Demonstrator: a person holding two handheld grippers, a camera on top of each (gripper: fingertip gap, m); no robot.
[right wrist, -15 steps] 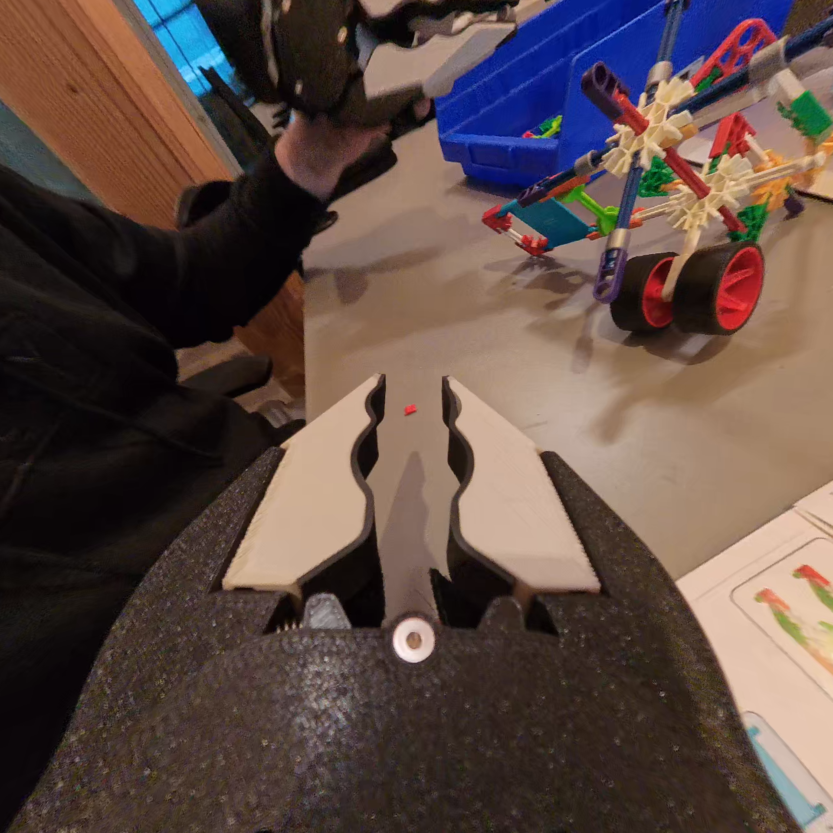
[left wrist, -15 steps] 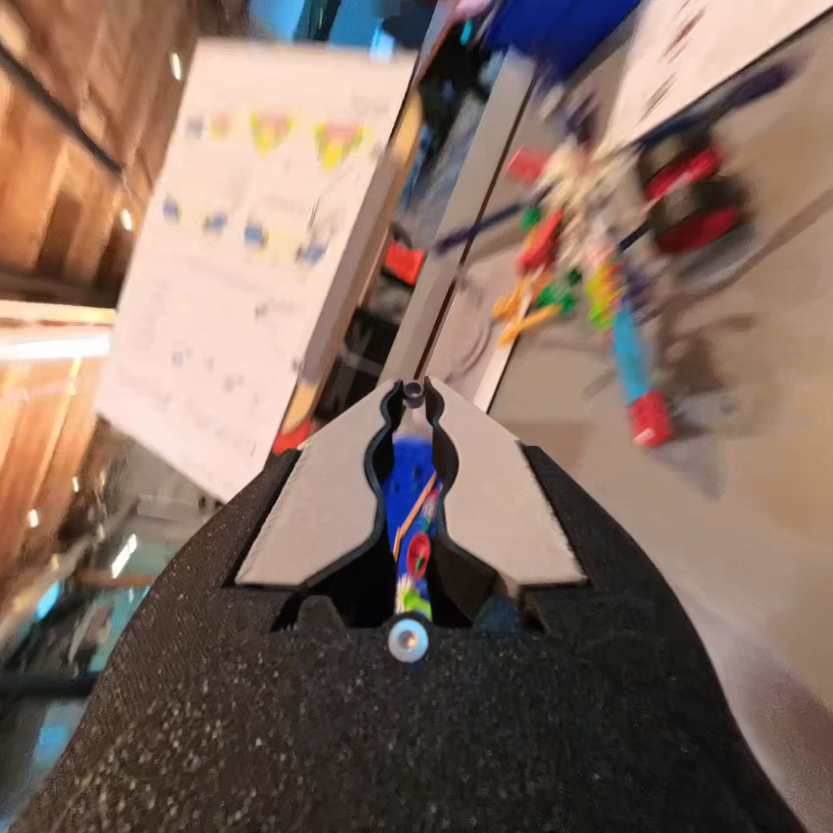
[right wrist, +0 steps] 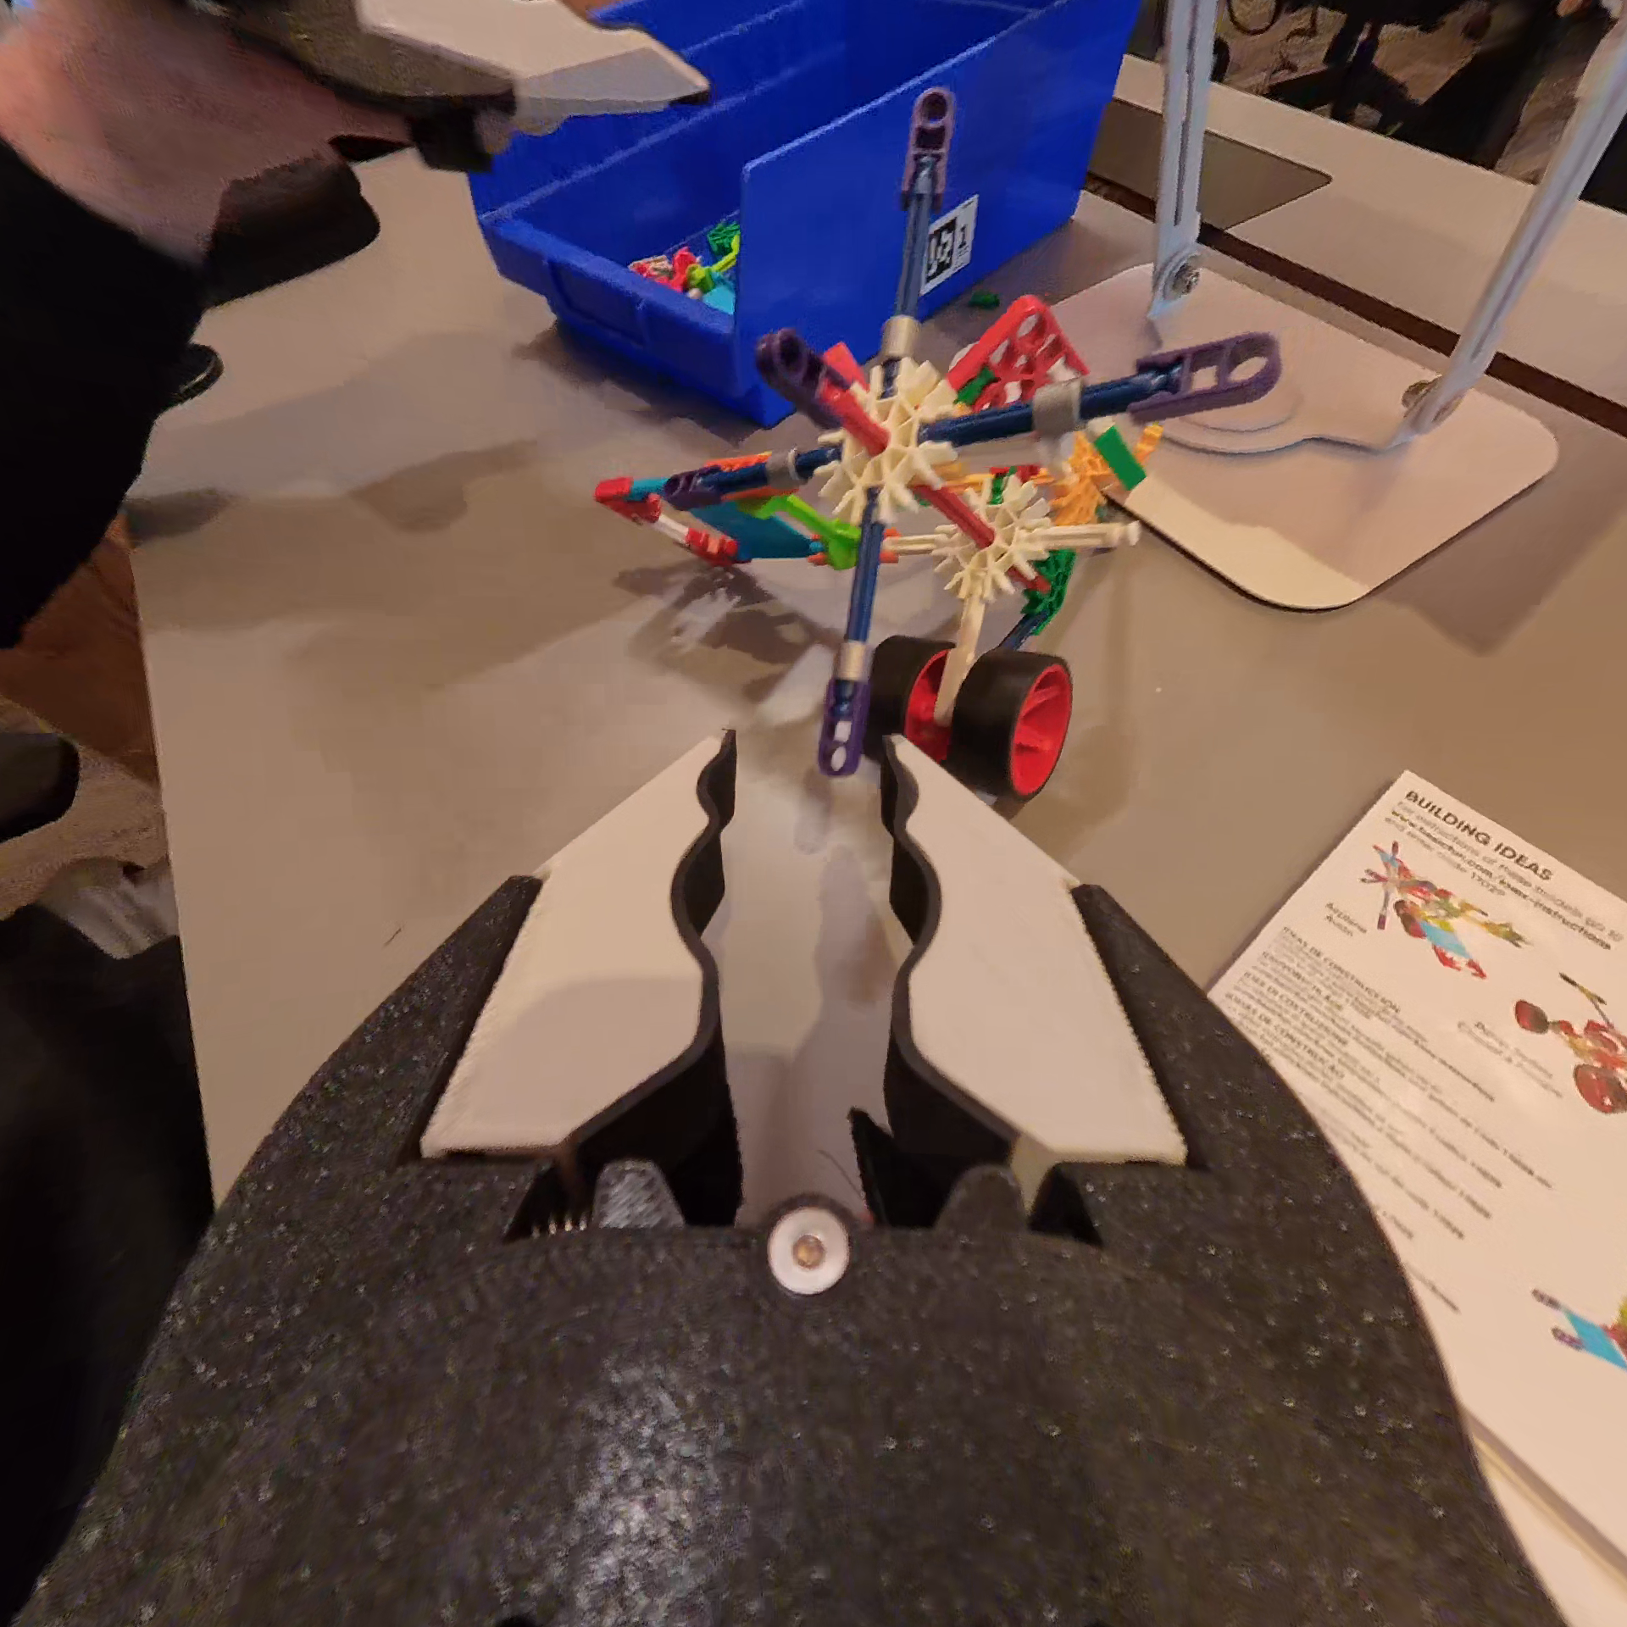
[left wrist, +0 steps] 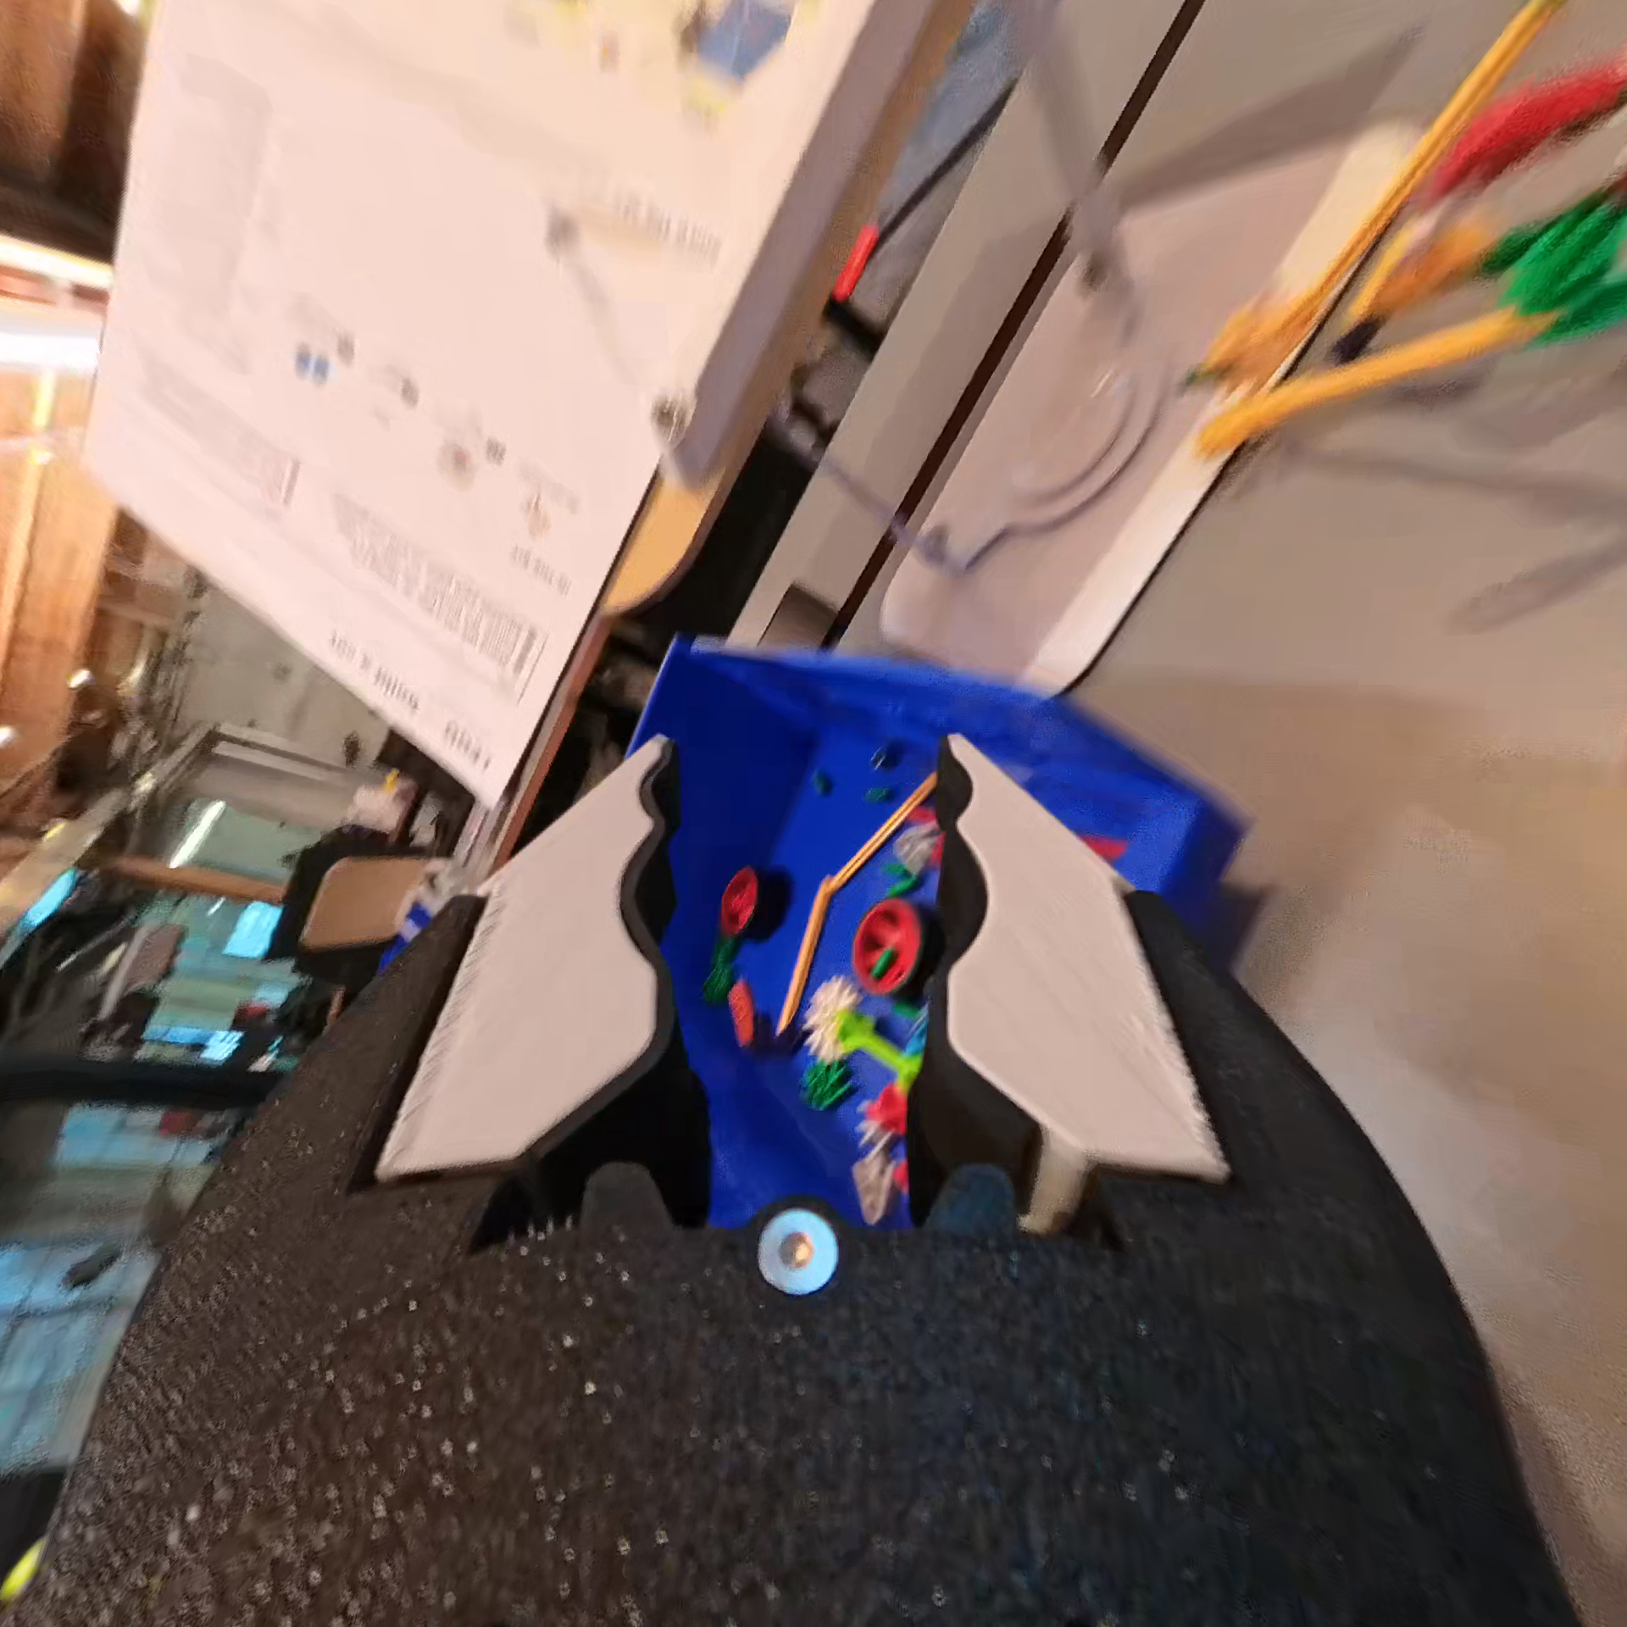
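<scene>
My left gripper (left wrist: 806, 748) is open and empty. It hangs over a blue bin (left wrist: 1012, 731) that holds loose building pieces: a red wheel (left wrist: 885, 946), an orange rod (left wrist: 845, 889) and a white snowflake connector (left wrist: 832, 1012). My right gripper (right wrist: 808, 744) is open and empty, low over the grey table (right wrist: 396, 704). Just past its tips stands a rod-and-connector toy model (right wrist: 889, 440) on two black wheels with red hubs (right wrist: 1012, 722). A purple rod end (right wrist: 836, 739) of the model hangs at the right fingertip. The left gripper (right wrist: 546, 79) also shows at the top left, over the bin (right wrist: 836, 176).
A printed instruction sheet (right wrist: 1453, 1012) lies on the table at the right. A white stand base (right wrist: 1321, 493) with thin legs sits behind the model. A person's hand and black sleeve (right wrist: 79, 308) are at the left. A tilted white board (left wrist: 396, 308) stands beyond the bin. About 25 cm separates my right fingertips from the white stand base (right wrist: 1321, 493). It is also in sight in the left wrist view (left wrist: 1196, 293).
My left gripper was shut with a small grey piece at its tips; now it is open and points down into the bin. My right gripper has moved forward, close to the model, and stands slightly wider.
</scene>
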